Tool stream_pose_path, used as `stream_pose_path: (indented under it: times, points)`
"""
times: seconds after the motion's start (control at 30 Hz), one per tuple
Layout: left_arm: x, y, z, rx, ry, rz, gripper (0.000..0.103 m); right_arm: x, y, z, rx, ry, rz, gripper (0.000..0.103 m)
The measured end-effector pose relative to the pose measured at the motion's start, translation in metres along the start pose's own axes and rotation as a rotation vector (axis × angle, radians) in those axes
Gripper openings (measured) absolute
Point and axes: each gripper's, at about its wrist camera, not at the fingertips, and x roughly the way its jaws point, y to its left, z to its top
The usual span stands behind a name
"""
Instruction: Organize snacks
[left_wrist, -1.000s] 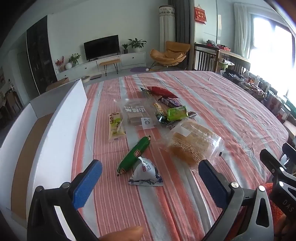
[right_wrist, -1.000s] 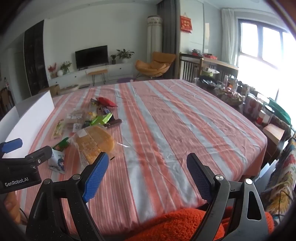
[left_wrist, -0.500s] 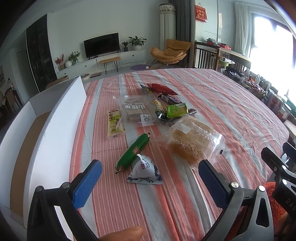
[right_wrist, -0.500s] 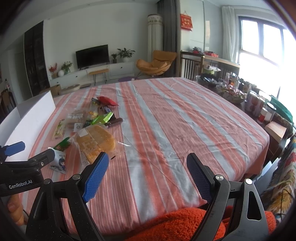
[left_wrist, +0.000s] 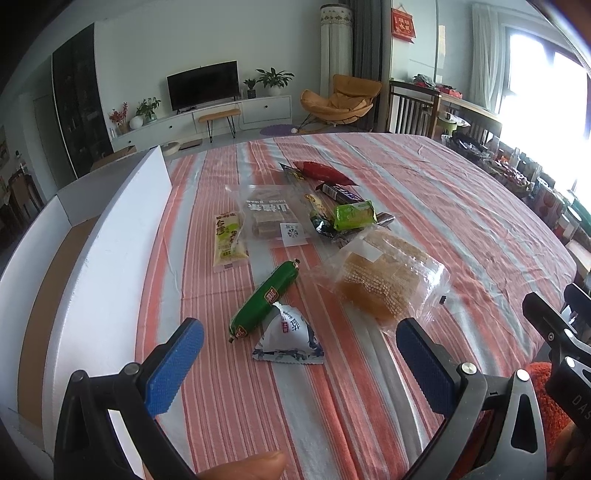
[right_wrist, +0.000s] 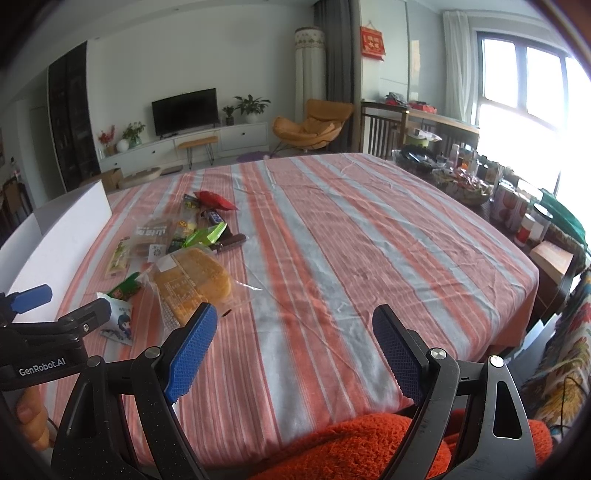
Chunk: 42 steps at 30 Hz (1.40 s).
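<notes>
Several snacks lie on the striped tablecloth: a green sausage stick, a white triangular packet, a clear bag of golden cakes, a yellow-green bar, a clear bag of brown biscuits, a green packet and a red packet. My left gripper is open just short of the white packet, empty. My right gripper is open over bare cloth to the right of the cake bag. A white box stands at the left.
The table's right edge drops to a floor crowded with jars and a basket. An orange knitted sleeve lies below the right gripper. A finger shows at the bottom of the left wrist view.
Both grippers have moved slightly forward and up over the table; the snacks sit lower and a little nearer in view. Both stay open and nothing has been picked up.
</notes>
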Motion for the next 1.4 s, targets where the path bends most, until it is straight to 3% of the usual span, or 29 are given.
stream_pose_path:
  times: [1.4]
  points:
    - [0.0015,-0.0008,-0.0010,-0.010,0.018,-0.001,0.103,-0.0013,0.0065,-0.0033,-0.006,0.013,0.018,0.089]
